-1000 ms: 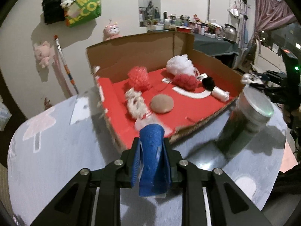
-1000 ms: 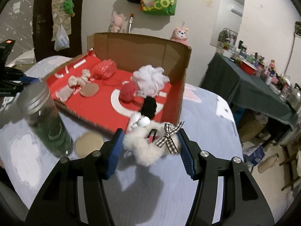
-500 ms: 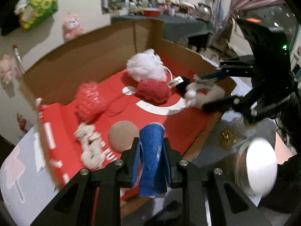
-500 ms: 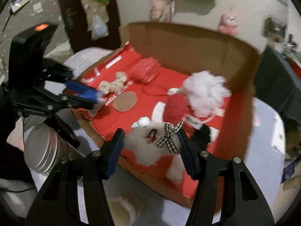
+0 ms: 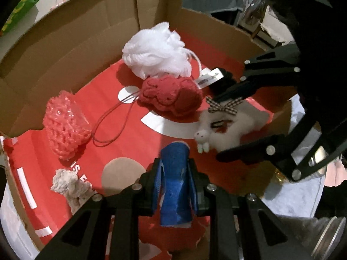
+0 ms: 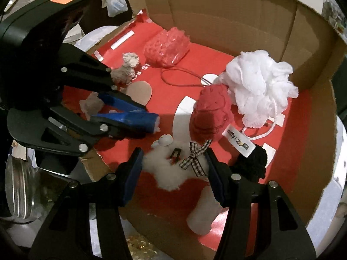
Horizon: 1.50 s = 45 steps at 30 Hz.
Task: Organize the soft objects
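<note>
My left gripper (image 5: 174, 186) is shut on a blue soft roll (image 5: 175, 179) and holds it over the front of the red-floored cardboard box (image 5: 71, 32). It shows in the right wrist view (image 6: 149, 121) too. My right gripper (image 6: 173, 169) is shut on a white fluffy plush with a checked bow (image 6: 173, 164), just above the box floor. The plush also shows in the left wrist view (image 5: 225, 130). In the box lie a white mesh puff (image 5: 156, 49), a red knitted toy (image 5: 171, 97), a pink crochet piece (image 5: 65, 125), a beige disc (image 5: 123, 173) and a black pompom (image 6: 253, 162).
A small off-white plush (image 5: 69, 186) lies at the box's front left. A white cylinder (image 6: 203, 214) lies on the box floor below my right gripper. A glass jar with a metal lid (image 6: 19, 192) stands on the table outside the box's front edge.
Both grippers have moved forward from the table into the box with their loads. The white plush has dropped close to the box floor, beside the red knitted toy.
</note>
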Available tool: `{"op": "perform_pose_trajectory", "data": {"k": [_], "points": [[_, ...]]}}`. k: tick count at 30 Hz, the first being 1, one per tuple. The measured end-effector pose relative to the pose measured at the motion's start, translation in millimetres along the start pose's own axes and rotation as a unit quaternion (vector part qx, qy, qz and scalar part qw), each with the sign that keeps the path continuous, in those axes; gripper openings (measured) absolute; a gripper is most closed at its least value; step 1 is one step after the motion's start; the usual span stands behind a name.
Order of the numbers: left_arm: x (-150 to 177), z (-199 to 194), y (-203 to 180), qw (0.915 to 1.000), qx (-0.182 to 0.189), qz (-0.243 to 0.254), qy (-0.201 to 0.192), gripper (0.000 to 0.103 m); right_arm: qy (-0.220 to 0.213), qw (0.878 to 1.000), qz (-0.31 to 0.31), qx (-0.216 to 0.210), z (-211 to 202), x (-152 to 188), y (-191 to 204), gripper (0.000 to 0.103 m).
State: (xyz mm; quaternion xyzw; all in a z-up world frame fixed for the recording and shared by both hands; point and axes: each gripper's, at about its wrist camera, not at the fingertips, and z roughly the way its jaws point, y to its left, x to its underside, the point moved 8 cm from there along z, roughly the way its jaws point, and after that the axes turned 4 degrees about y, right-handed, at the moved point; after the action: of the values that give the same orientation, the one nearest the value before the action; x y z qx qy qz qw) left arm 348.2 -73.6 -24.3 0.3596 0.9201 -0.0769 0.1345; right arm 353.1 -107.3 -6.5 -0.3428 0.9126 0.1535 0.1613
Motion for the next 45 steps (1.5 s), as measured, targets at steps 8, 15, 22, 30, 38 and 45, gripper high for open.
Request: {"op": "perform_pose_trajectory", "data": {"k": [8,15,22,30,38,45], "points": [[0,4,1,1.0,-0.003,0.001,-0.001,0.025,0.013,1.0,-0.003,0.013,10,-2,-5,0.056],[0,4,2,0.9999,-0.015,0.003,0.0,0.025,0.012,1.0,-0.004,0.015,12,-3,-4,0.056],[1,0,7,0.9999,-0.015,-0.007,-0.005,0.027,0.018,1.0,-0.005,0.015,15,4,-2,0.058],[8,-43,9,0.9967,0.0,-0.048,-0.066,0.06,-0.009,1.0,0.019,0.014,-7,1,-1,0.064],[33,-87,18,0.9818,-0.029,-0.139,-0.126,0.091,-0.068,0.992,0.097,0.051,-56,4,3,0.083],[59,-90,30,0.9673,-0.063,-0.211,-0.126,0.101,-0.081,0.977,0.156,0.117,-67,18,14,0.083]]}}
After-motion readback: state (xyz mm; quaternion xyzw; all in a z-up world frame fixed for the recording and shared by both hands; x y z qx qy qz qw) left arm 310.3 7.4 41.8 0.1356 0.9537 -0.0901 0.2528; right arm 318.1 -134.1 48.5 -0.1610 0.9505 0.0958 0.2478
